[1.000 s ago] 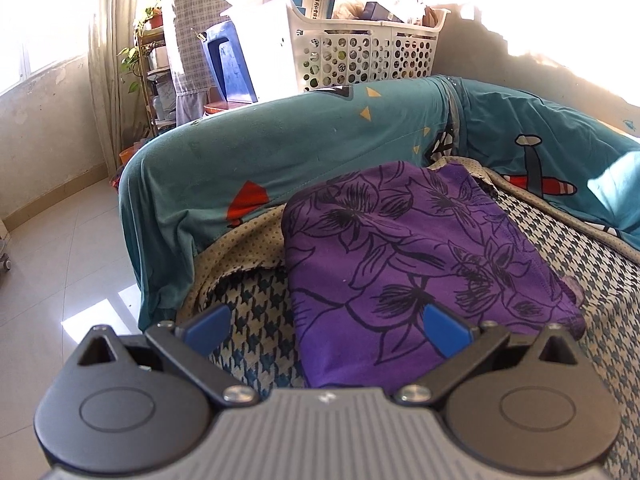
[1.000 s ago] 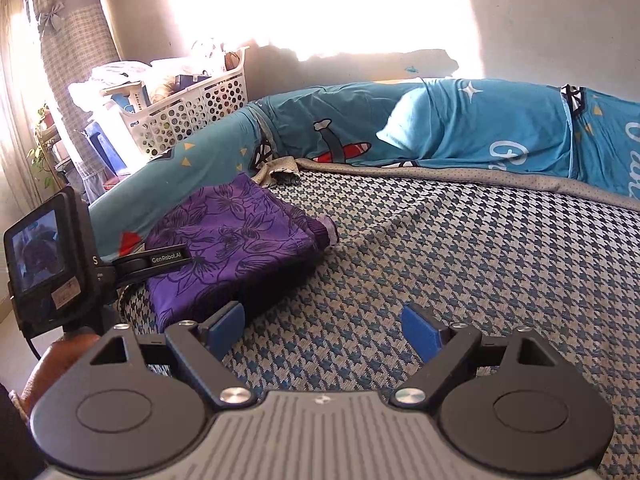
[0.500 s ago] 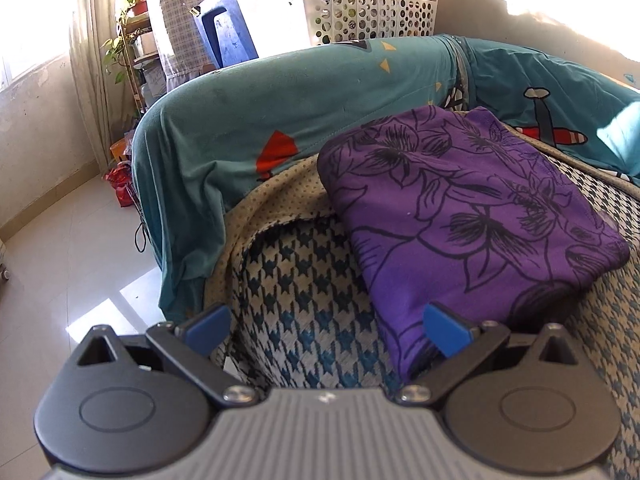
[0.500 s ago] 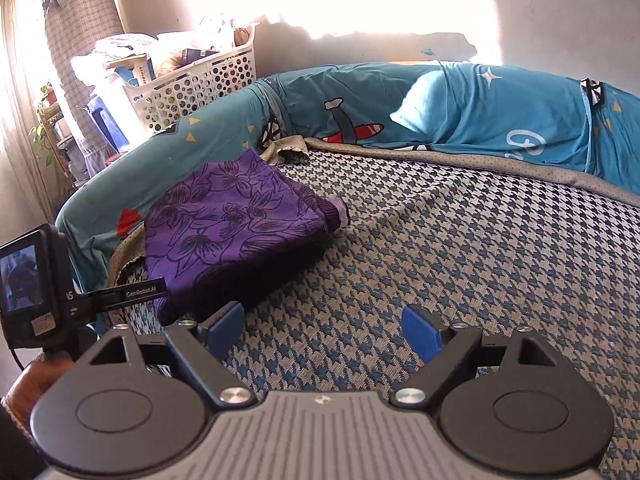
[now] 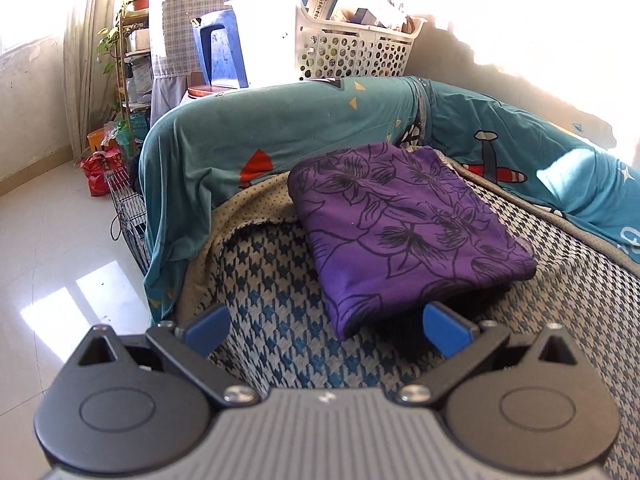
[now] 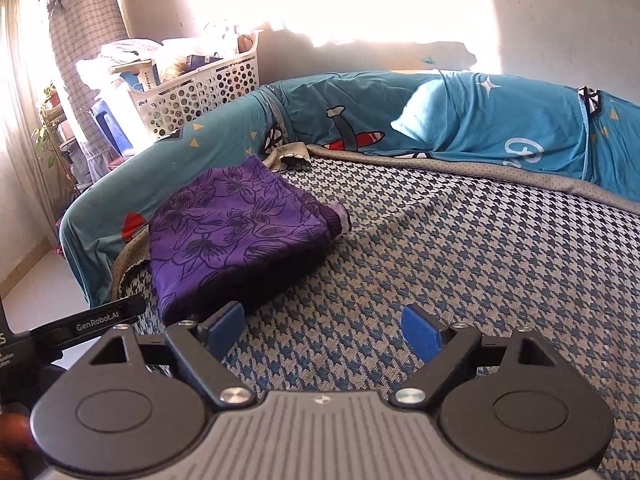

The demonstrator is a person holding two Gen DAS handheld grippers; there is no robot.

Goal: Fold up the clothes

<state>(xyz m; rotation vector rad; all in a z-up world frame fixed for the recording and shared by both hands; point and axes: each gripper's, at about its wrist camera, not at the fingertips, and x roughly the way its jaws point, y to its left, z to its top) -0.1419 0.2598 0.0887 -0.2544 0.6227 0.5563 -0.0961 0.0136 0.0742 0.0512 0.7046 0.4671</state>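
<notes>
Bed cover (image 6: pixel 460 264): blue-and-beige houndstooth weave, filling the lower and right part of both views. Its near left corner (image 5: pixel 256 216) is turned up, showing a dotted beige underside.

Bolster (image 5: pixel 280 132): teal padding with triangles and a red-and-white aeroplane print, curving around the far edge of the bed cover; seen again in the right wrist view (image 6: pixel 480 120).

Floor (image 5: pixel 52 248): pale glossy tiles to the left of the bed, with a bright patch of sunlight.

Basket (image 5: pixel 356 52): white perforated plastic, packed with boxes and cloth, standing behind the bolster. A blue stool (image 5: pixel 218 54) and a plant shelf (image 5: pixel 128 40) stand to its left.

Garment (image 5: pixel 400 224): purple fabric with black flower outlines, folded into a flat rectangular stack. It lies on the bed cover near the left corner, just inside the bolster, its far edge over the dotted lining. In the right wrist view (image 6: pixel 236 236) it sits left of centre.

Left gripper (image 5: pixel 326 330): blue pads spread wide, released, nothing between them; it hovers just short of the garment's near edge. Its body also enters the right wrist view at lower left (image 6: pixel 96 322).

Right gripper (image 6: pixel 322 330): pads likewise spread, released and empty, over bare bed cover, the left pad close beside the garment's near corner.
</notes>
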